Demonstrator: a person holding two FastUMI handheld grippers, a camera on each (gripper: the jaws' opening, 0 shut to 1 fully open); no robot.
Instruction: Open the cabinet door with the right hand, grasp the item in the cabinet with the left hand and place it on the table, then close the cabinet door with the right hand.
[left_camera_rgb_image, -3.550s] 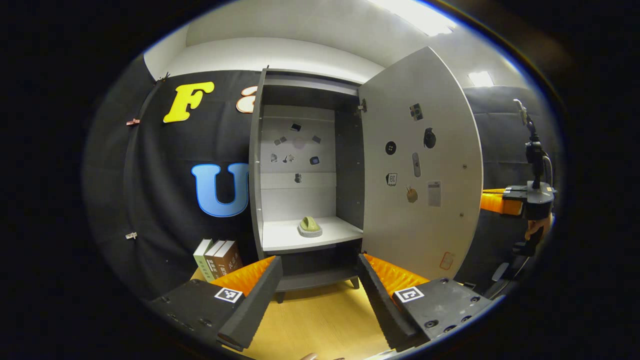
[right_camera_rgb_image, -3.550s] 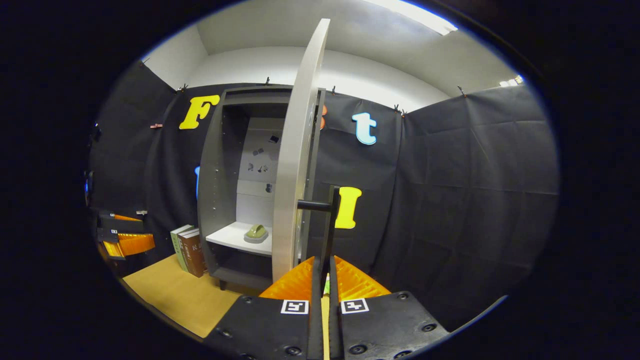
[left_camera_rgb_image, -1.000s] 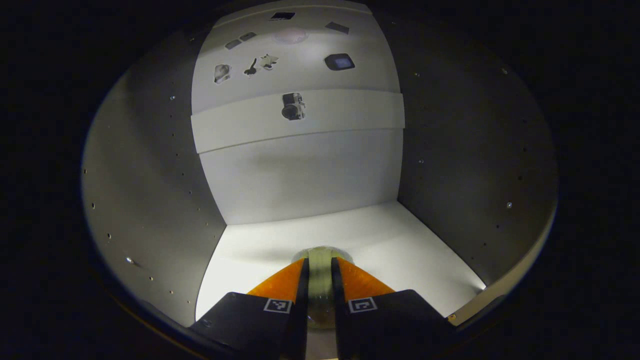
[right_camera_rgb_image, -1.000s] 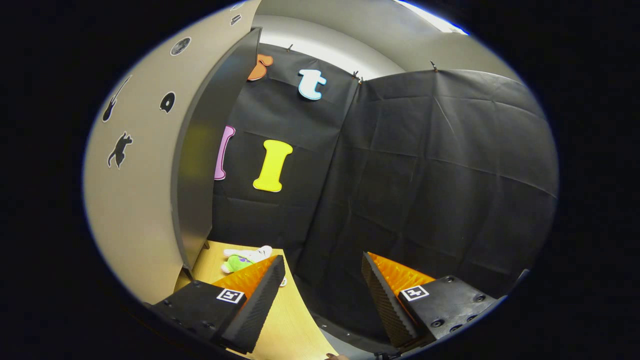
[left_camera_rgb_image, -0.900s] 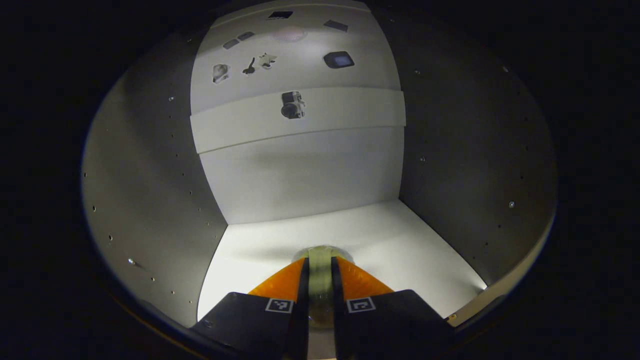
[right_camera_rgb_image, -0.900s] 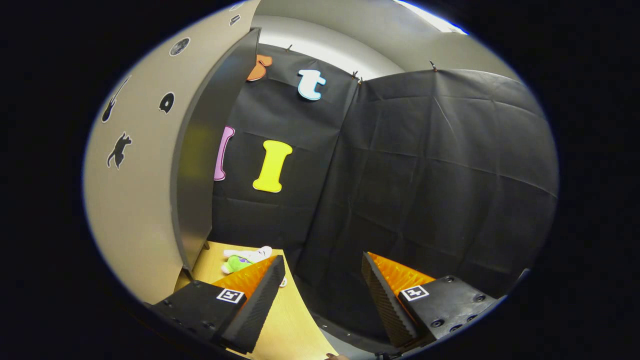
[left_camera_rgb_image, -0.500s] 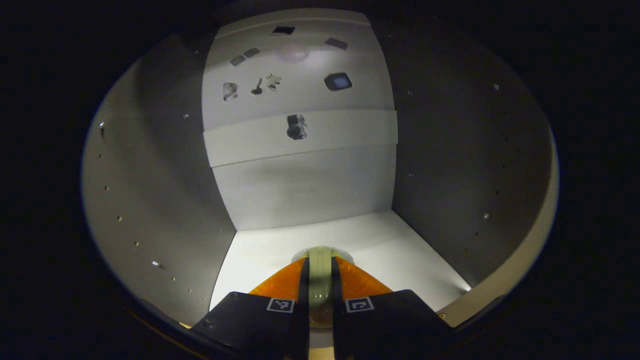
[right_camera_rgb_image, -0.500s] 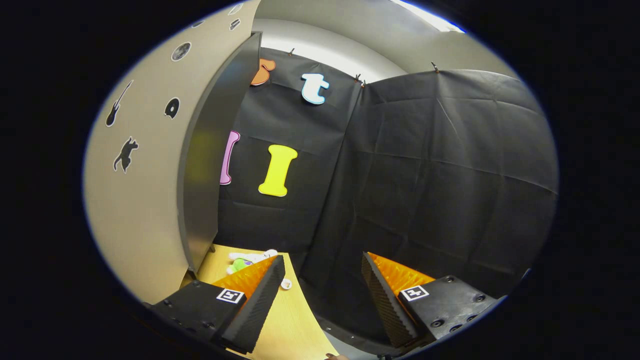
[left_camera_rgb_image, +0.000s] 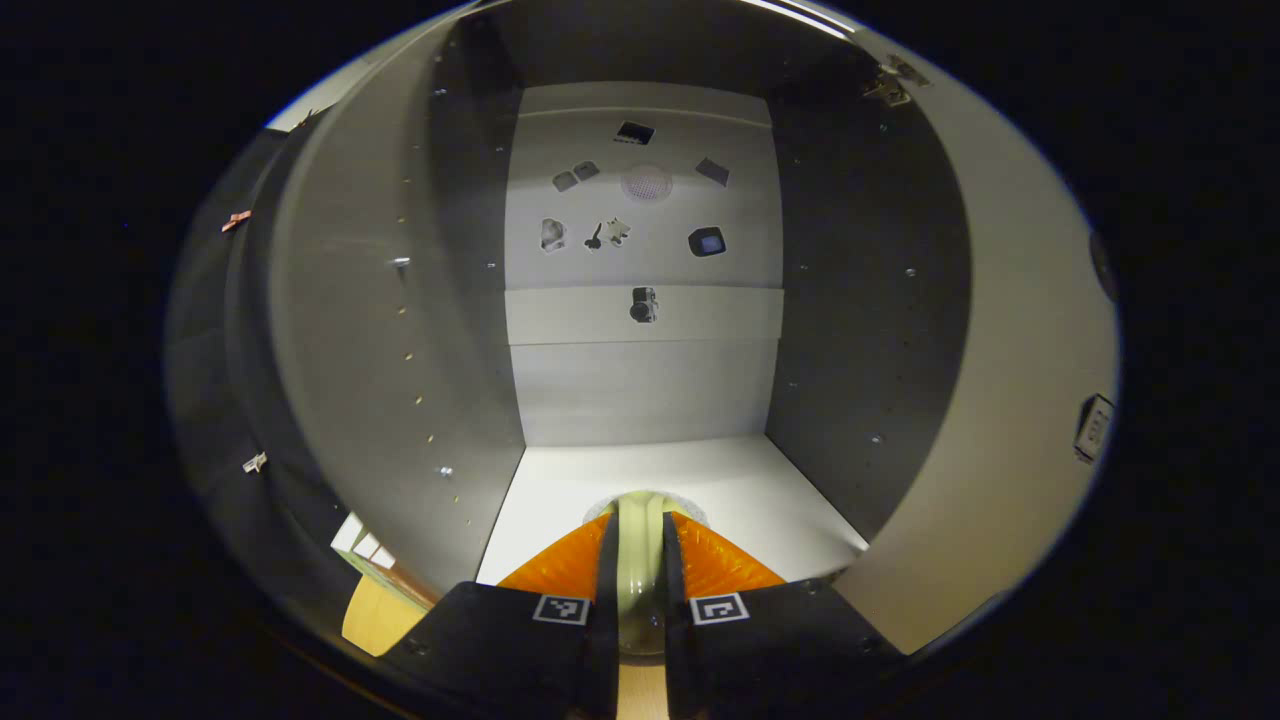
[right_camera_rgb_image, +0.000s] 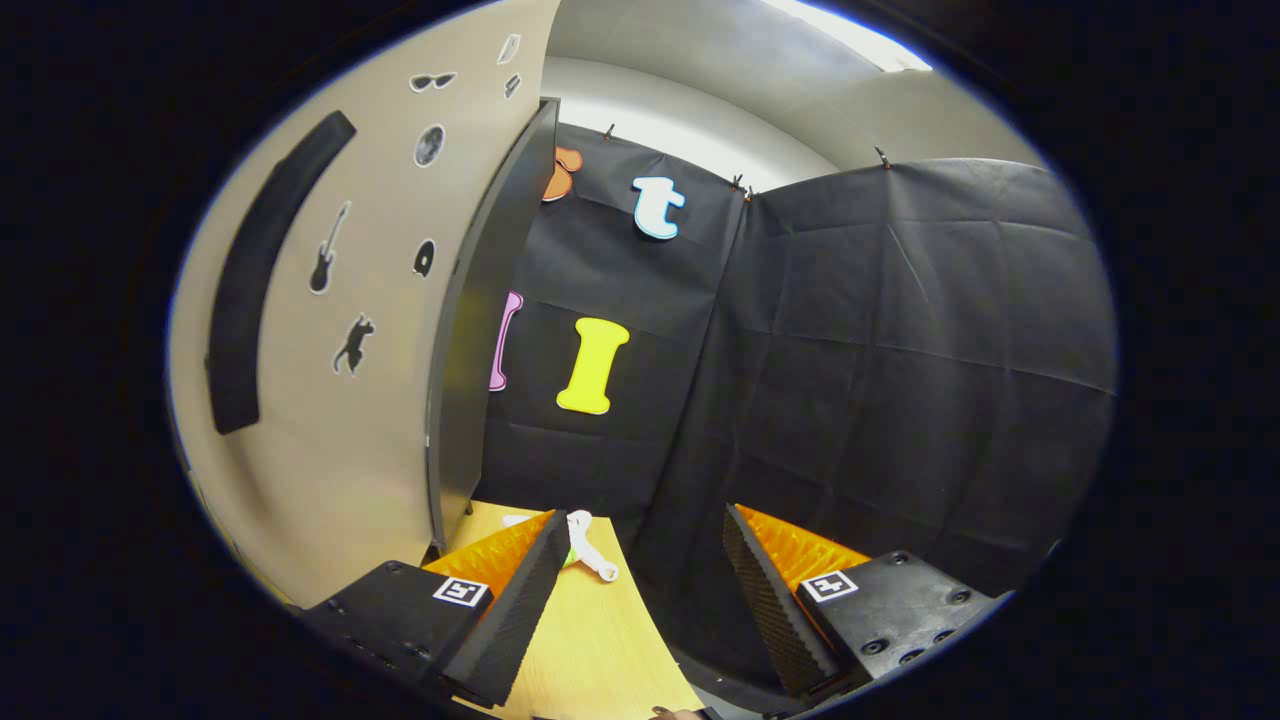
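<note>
My left gripper (left_camera_rgb_image: 638, 525) is shut on a pale green item (left_camera_rgb_image: 639, 565) with a round grey base, at the front edge of the cabinet's white shelf (left_camera_rgb_image: 740, 490). The grey cabinet (left_camera_rgb_image: 400, 350) stands open ahead, with small stickers on its back wall. Its open door (left_camera_rgb_image: 1000, 430) hangs at the right. In the right gripper view the door's outer face (right_camera_rgb_image: 380, 420) with its long black handle (right_camera_rgb_image: 250, 290) stands at the left. My right gripper (right_camera_rgb_image: 640, 545) is open beside it, with nothing between its fingers.
Several books (left_camera_rgb_image: 365, 545) stand on the wooden table (left_camera_rgb_image: 365, 612) left of the cabinet. A white and green plush toy (right_camera_rgb_image: 592, 548) lies on the table (right_camera_rgb_image: 600, 650) behind the door. Black cloth walls close the booth at the right.
My left gripper has drawn back from deep inside the cabinet to the shelf's front edge, still holding the item. The right gripper view has shifted, bringing the door handle into sight.
</note>
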